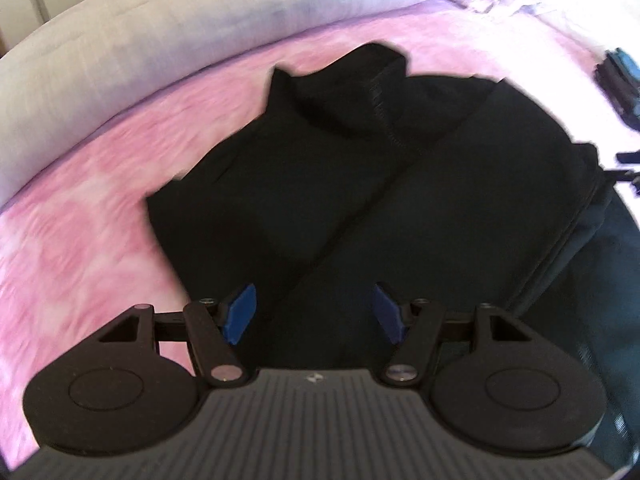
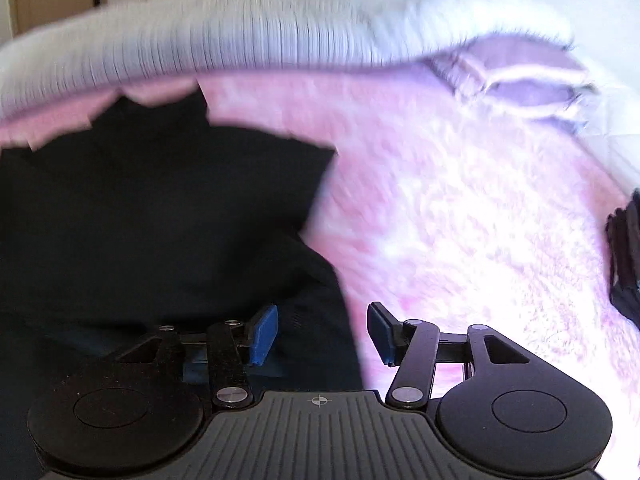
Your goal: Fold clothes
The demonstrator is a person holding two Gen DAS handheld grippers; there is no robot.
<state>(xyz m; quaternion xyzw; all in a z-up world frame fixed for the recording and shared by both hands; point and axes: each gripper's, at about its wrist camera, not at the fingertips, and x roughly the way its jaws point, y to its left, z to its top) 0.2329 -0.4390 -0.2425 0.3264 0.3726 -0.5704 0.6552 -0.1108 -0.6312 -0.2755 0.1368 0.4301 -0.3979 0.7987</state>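
A black garment [image 1: 360, 184] lies partly folded on a pink bedspread [image 1: 100, 208], with one flap laid diagonally across it. My left gripper [image 1: 314, 314] is open and empty, held just above the garment's near part. In the right wrist view the same black garment [image 2: 160, 216] fills the left half, on the pink bedspread [image 2: 460, 220]. My right gripper [image 2: 322, 330] is open and empty, over the garment's right edge. Both views are blurred by motion.
A long pale grey bolster [image 1: 140, 40] runs along the far side of the bed, and shows again in the right wrist view [image 2: 220, 44]. A lilac cloth [image 2: 520, 80] lies at the far right. A dark object [image 2: 626, 256] sits at the right edge.
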